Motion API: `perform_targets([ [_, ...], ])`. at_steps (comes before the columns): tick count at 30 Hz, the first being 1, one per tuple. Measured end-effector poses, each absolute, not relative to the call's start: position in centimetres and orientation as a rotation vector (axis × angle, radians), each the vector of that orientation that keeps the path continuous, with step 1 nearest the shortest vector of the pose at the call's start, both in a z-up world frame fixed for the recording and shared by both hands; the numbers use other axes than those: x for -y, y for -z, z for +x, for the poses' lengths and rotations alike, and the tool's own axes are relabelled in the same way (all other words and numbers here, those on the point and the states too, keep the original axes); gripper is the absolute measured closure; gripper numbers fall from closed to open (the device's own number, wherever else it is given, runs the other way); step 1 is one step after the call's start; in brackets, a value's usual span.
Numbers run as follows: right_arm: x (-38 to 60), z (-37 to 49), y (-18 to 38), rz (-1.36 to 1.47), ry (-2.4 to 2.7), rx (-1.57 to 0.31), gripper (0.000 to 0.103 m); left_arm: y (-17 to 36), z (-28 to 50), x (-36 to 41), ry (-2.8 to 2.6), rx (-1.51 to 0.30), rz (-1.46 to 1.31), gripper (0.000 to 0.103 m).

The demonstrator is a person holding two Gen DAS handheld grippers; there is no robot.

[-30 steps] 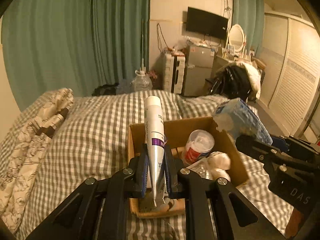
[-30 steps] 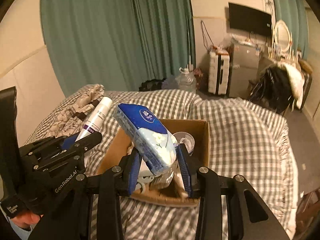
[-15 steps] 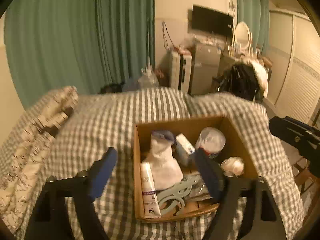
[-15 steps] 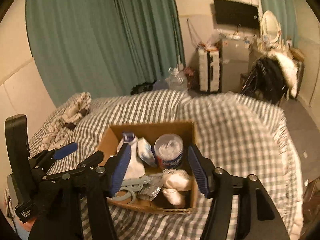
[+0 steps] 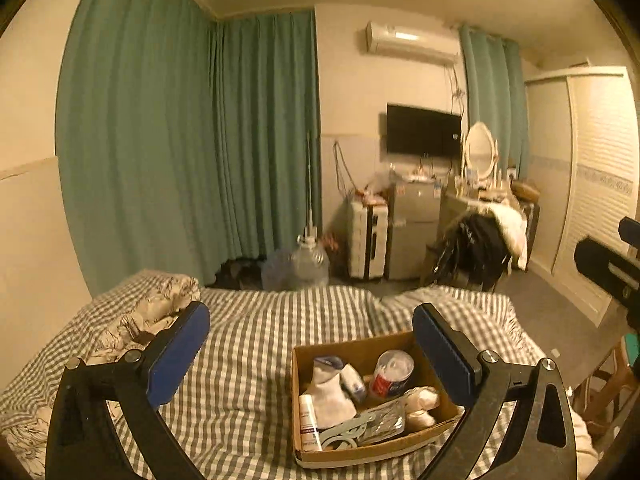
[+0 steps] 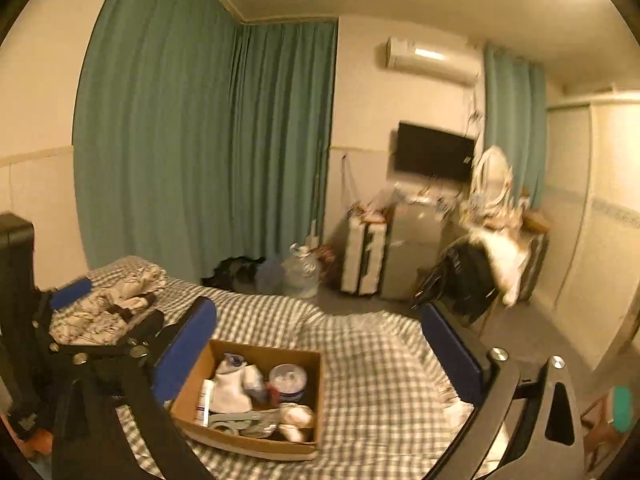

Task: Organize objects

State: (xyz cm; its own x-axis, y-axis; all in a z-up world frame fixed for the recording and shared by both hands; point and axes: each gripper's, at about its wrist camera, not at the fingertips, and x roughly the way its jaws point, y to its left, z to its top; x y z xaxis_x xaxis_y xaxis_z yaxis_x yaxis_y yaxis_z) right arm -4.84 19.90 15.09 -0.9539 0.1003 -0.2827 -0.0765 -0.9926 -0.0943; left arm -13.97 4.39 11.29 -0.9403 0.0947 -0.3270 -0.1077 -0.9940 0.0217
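A cardboard box sits on the checked bed and also shows in the right wrist view. It holds a white tube, a white sock, a round tub, a tissue pack and other small items. My left gripper is open and empty, raised above and behind the box. My right gripper is open and empty, also raised above the box. The left gripper's body shows at the left of the right wrist view.
The checked bedspread covers the bed, with a patterned pillow at the left. Green curtains, a water jug, a small fridge, a chair with clothes and a wardrobe stand beyond.
Both grippers opened: the tube and the tissue pack dropped into the box. Both grippers then rose and pulled back, so the box now looks smaller and lower.
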Motion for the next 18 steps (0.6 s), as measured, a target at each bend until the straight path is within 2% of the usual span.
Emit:
perform_targets([
  [4,-19.3,-2.4,-14.6,-0.409,-2.987,0.193,0.000,-10.6,-11.9,-4.2,-2.978,-0.031,-0.454,0.000],
  [10,-21.0,-2.3,-7.0,-0.478,-2.966,0.078,0.000,-4.8,-10.2,-4.2,-3.025,-0.072,-0.514,0.000],
  [13,-22.2,-4.3,-2.2,-0.660,-2.952,-0.011,0.000,-2.4,-11.0,-4.2,-3.014,-0.122,-0.606,0.000],
  [18,-22.9,-5.1,-1.3,-0.661,-2.976,-0.053,0.000,-1.8,-11.3,-4.0,-3.018,-0.090,-0.637,0.000],
])
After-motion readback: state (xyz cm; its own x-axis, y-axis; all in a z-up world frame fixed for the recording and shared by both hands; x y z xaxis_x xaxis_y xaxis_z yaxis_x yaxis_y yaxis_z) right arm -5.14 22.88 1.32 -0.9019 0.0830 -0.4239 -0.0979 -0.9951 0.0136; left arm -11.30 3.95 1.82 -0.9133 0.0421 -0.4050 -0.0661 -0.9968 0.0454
